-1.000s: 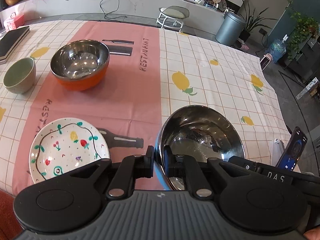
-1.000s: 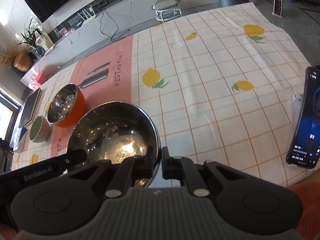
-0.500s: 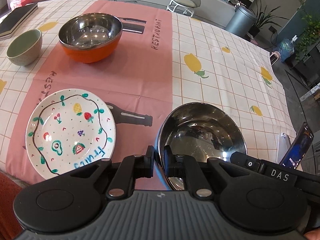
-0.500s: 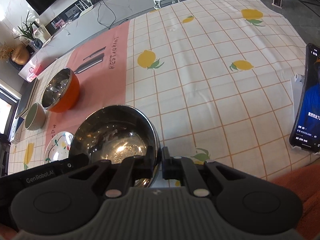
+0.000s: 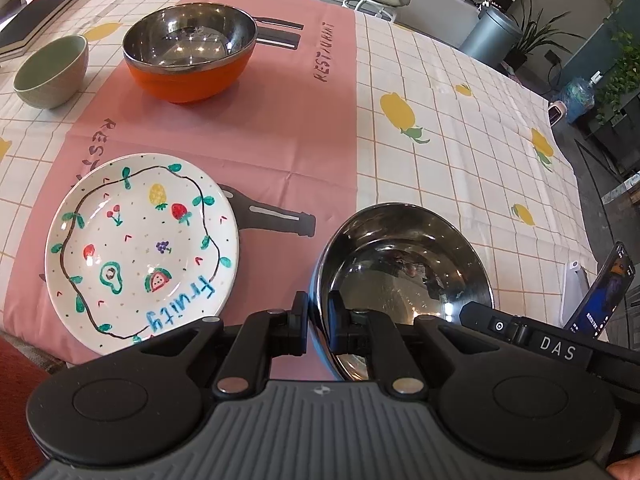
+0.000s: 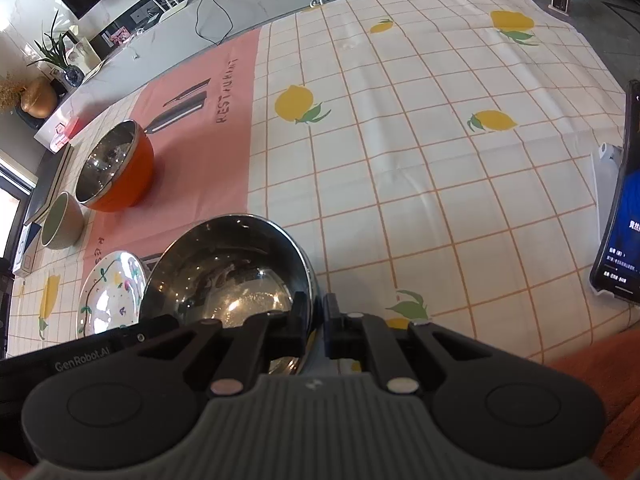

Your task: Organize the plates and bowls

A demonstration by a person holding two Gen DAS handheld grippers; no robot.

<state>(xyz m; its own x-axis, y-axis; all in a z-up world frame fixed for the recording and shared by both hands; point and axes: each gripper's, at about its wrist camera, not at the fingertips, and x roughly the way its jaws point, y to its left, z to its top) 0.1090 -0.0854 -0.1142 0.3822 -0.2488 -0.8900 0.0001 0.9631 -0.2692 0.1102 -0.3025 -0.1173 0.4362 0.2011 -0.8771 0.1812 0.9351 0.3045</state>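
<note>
Both tools, left (image 5: 318,322) and right (image 6: 316,326), pinching steel bowl (image 5: 404,264) rim, underside hidden, phone (image 6: 620,216) cropped.

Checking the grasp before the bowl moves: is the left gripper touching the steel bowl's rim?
Touching. In the left wrist view, the left gripper has one finger outside and one inside the steel bowl, closed on its rim.
</note>
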